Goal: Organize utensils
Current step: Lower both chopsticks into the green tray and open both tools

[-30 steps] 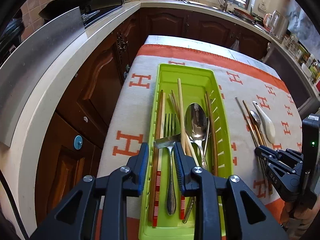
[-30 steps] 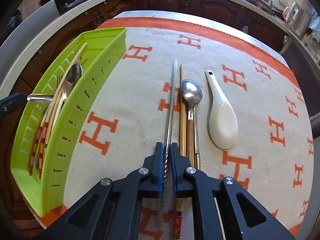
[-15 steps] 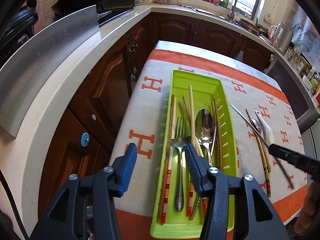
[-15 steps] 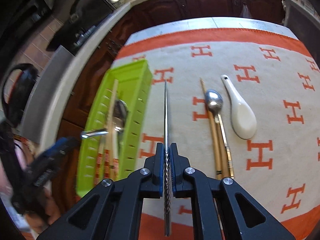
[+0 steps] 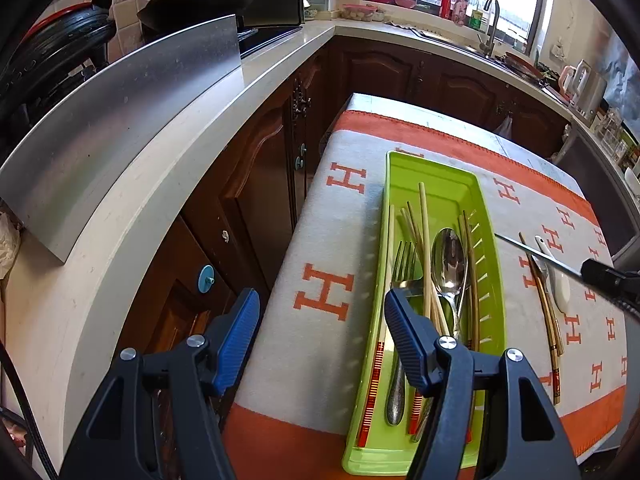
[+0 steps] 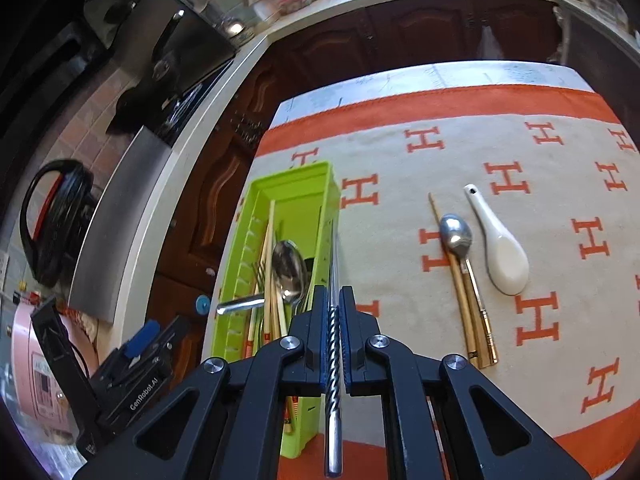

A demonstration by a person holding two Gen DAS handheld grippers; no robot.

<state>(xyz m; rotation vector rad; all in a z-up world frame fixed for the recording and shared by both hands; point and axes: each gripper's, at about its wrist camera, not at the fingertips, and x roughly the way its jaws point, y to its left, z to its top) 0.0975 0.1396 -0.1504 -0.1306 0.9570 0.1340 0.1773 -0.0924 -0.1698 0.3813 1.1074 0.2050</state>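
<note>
A thin, stiff, slippery metal chopstick (image 6: 334,344) is clenched at its twisted grip end by the right gripper (image 6: 333,336), just above the green tray (image 6: 298,178); beside that tray the left gripper (image 5: 320,336), jaws just opened, is held empty

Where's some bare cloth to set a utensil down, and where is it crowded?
Free: the cloth between the green tray and the wooden chopsticks, and right of the white spoon. Crowded: inside the tray, and the chopsticks-and-spoons cluster.

A home kitchen: wooden cabinets (image 5: 404,76), sink tap (image 5: 490,20) (by the window), worktop (image 5: 256,76).
</note>
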